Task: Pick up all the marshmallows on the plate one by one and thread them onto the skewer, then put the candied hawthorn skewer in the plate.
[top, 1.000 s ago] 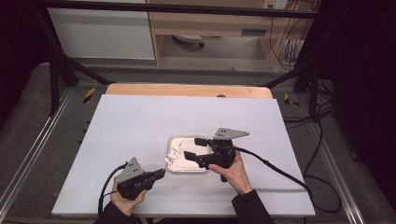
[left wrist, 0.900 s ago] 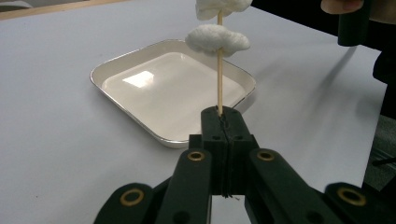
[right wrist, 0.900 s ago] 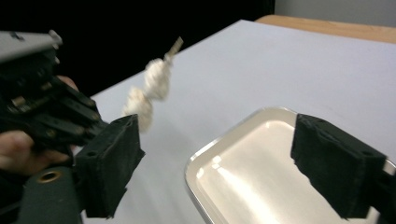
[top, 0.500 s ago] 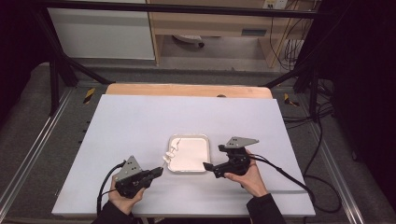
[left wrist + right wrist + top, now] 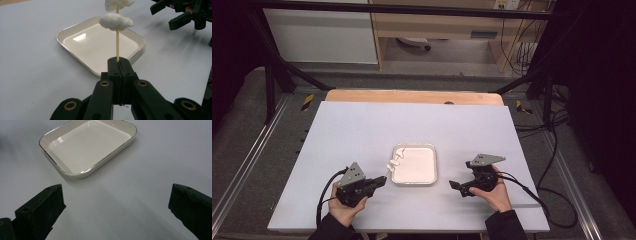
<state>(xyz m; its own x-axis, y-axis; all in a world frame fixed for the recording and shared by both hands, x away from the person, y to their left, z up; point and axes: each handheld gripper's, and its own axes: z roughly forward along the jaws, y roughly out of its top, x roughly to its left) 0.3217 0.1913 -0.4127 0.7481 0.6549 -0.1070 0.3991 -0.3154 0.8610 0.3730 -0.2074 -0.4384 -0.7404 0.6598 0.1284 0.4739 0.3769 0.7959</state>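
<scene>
Since the earlier frame, we see the right gripper [image 5: 455, 186] withdrawn from over the tray [image 5: 414, 181] to the table's [image 5: 362, 130] near right, its jaws just opened wide with nothing between them. Our left gripper [image 5: 382, 181] clamps a wooden skewer [image 5: 117, 43] whose long axis points away toward the tray. The white pieces [image 5: 116, 20] threaded on it hang over the tray's left rim; the topmost is cut off in the left gripper view.

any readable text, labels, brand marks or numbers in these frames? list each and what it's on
None readable.
Tray: plain white, no mark.
Skewer with white pieces, clamped in the left gripper: no print.
Right gripper, jaws open with nothing between them: no lettering visible.
Yellow-and-black striped tags on the frame beside the table: stripes alone, no words.
A pale plate on the shelf unit behind: too small and blurred to read.
</scene>
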